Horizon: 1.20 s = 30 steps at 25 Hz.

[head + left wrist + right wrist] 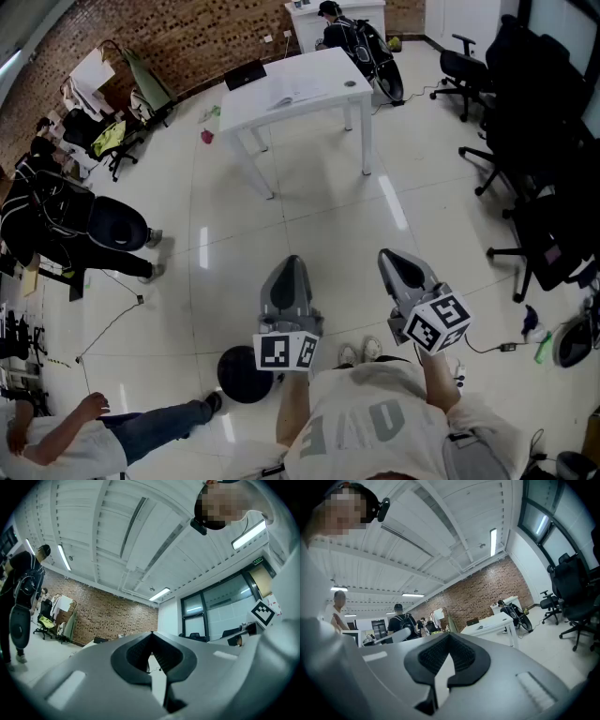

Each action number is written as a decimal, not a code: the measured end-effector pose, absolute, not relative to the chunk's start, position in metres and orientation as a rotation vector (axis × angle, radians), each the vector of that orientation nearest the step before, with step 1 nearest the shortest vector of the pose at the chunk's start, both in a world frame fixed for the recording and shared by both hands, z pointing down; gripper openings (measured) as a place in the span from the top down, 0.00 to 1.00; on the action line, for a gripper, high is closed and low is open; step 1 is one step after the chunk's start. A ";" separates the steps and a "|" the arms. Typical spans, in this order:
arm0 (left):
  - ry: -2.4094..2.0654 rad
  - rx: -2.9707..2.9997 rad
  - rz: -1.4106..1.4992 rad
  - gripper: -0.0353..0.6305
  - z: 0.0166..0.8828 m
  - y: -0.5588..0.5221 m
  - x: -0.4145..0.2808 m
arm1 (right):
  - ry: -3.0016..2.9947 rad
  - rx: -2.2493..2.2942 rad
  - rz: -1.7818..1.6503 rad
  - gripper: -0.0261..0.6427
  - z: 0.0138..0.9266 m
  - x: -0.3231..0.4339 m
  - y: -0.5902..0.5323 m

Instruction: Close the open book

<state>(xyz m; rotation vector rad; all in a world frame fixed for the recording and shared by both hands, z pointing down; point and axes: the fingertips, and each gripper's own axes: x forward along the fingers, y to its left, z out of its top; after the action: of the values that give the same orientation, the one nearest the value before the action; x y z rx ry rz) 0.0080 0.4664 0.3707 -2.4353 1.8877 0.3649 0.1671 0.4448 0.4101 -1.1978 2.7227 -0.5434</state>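
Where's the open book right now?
In the head view, the open book lies on the white table near the top middle, just right of a dark laptop.

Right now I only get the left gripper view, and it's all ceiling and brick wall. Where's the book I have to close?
Observer: The head view shows the open book lying on a white table, far ahead of both grippers.
Operator: Is my other gripper holding something?
Observer: No. In the right gripper view the right gripper has its jaws together with nothing between them.
Operator: Is there stuff I could trip on?
Observer: Maybe. In the head view a black round thing sits on the floor, below and just to the left of the left gripper.
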 end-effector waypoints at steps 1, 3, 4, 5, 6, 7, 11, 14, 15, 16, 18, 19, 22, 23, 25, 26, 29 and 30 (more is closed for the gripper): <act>1.883 -2.431 0.370 0.93 0.369 0.465 0.006 | 2.729 -1.191 -0.510 0.96 0.407 0.165 0.443; 1.877 -2.422 0.378 0.93 0.367 0.464 0.003 | 2.743 -1.177 -0.451 0.96 0.402 0.159 0.441; 1.878 -2.417 0.378 0.93 0.367 0.464 0.002 | 2.751 -1.168 -0.432 0.96 0.401 0.156 0.441; 1.883 -2.413 0.375 0.93 0.368 0.464 0.002 | 2.759 -1.157 -0.424 0.96 0.401 0.154 0.441; 1.888 -2.411 0.370 0.93 0.369 0.465 0.002 | 2.764 -1.145 -0.426 0.96 0.402 0.151 0.441; 1.893 -2.411 0.364 0.93 0.371 0.465 0.002 | 2.767 -1.134 -0.433 0.96 0.402 0.150 0.442; 1.916 -2.423 0.350 0.93 0.376 0.461 0.003 | 2.749 -1.119 -0.471 0.95 0.404 0.150 0.442; 1.937 -2.423 0.375 0.93 0.377 0.459 -0.001 | 2.735 -1.119 -0.499 0.95 0.407 0.152 0.438; 1.945 -2.422 0.395 0.93 0.377 0.457 -0.003 | 2.735 -1.124 -0.502 0.95 0.408 0.153 0.436; 1.952 -2.423 0.412 0.93 0.377 0.455 -0.004 | 2.735 -1.130 -0.504 0.95 0.409 0.154 0.433; 1.958 -2.427 0.418 0.93 0.380 0.449 -0.004 | 2.735 -1.142 -0.508 0.95 0.412 0.157 0.426; 1.958 -2.431 0.411 0.93 0.382 0.445 -0.002 | 2.733 -1.147 -0.513 0.95 0.414 0.159 0.422; 1.959 -2.443 0.410 0.93 0.386 0.429 0.001 | 2.731 -1.154 -0.536 0.95 0.420 0.167 0.406; 1.961 -2.444 0.411 0.93 0.388 0.423 0.001 | 2.729 -1.152 -0.545 0.95 0.423 0.169 0.401; 1.971 -2.437 0.404 0.93 0.392 0.412 0.000 | 2.726 -1.143 -0.569 0.95 0.431 0.173 0.391; 1.981 -2.429 0.400 0.93 0.394 0.407 -0.001 | 2.728 -1.139 -0.582 0.95 0.436 0.175 0.386; 2.014 -2.406 0.406 0.93 0.398 0.391 -0.003 | 2.741 -1.135 -0.618 0.95 0.448 0.180 0.367; 2.026 -2.400 0.411 0.93 0.400 0.386 -0.004 | 2.748 -1.133 -0.628 0.95 0.451 0.181 0.360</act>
<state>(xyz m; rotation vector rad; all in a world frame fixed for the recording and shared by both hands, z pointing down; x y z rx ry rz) -0.0037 0.3855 0.3999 -2.4005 2.0257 0.4113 0.1807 0.3602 0.4511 -1.1332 2.7485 -0.6280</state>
